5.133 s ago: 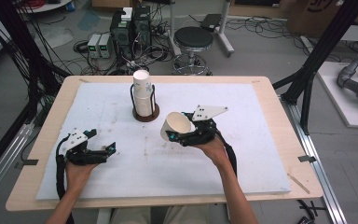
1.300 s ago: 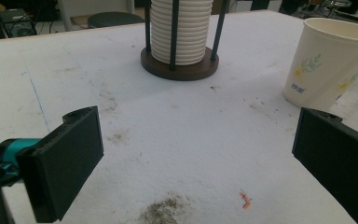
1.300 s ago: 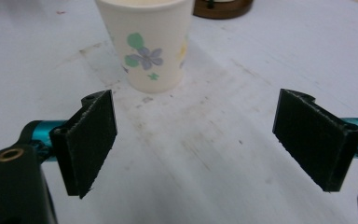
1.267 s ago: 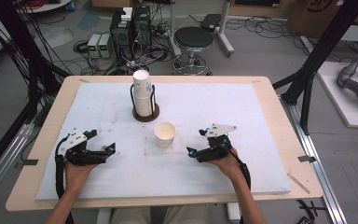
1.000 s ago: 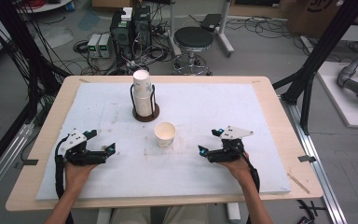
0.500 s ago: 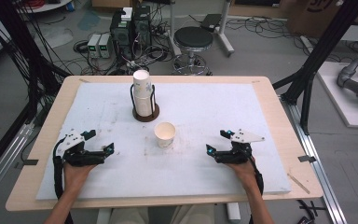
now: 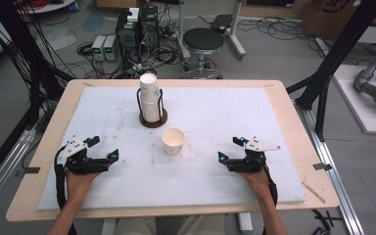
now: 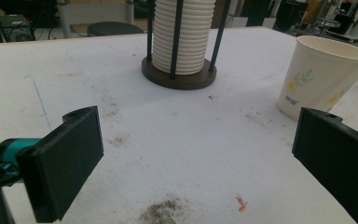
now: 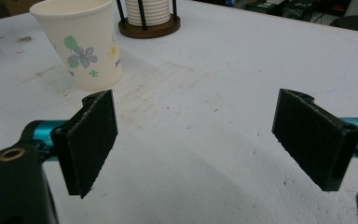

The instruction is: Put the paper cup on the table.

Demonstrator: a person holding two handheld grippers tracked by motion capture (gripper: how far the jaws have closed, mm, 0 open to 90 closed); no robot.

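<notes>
I count 1 loose paper cup (image 7: 173, 141) upright on the counter (image 7: 274, 112) and 1 cup stack (image 7: 148, 97) in its holder. My left gripper (image 7: 105, 157) and right gripper (image 7: 227, 151) rest low either side, jaws apart, empty.

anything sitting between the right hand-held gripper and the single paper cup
Nothing visible does. The right hand-held gripper rests open, off to one side of the paper cup, with only bare white mat between them.
</notes>
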